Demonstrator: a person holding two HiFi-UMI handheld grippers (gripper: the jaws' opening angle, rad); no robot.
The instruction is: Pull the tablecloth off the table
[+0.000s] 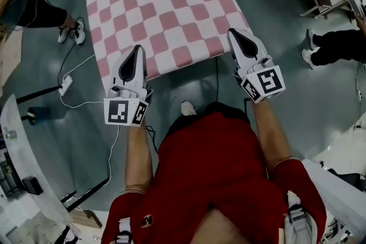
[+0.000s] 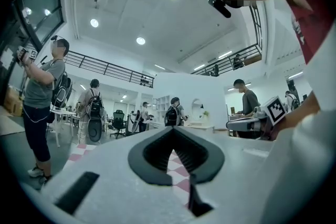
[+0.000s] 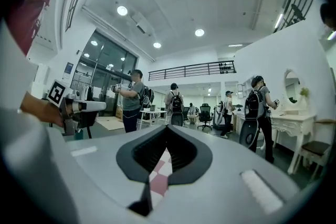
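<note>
Tablecloth: pink-white check, spread flat in upper centre of frame, covering surface completely; surface itself hidden. Left gripper: jaws together, nothing between them, tip over cloth's near edge. Right gripper: jaws likewise closed and empty, at near right corner of cloth. Judgement: pull not begun. Left to do: open both, clamp edge, drag cloth clear.

The tablecloth is checked pink and white.
</note>
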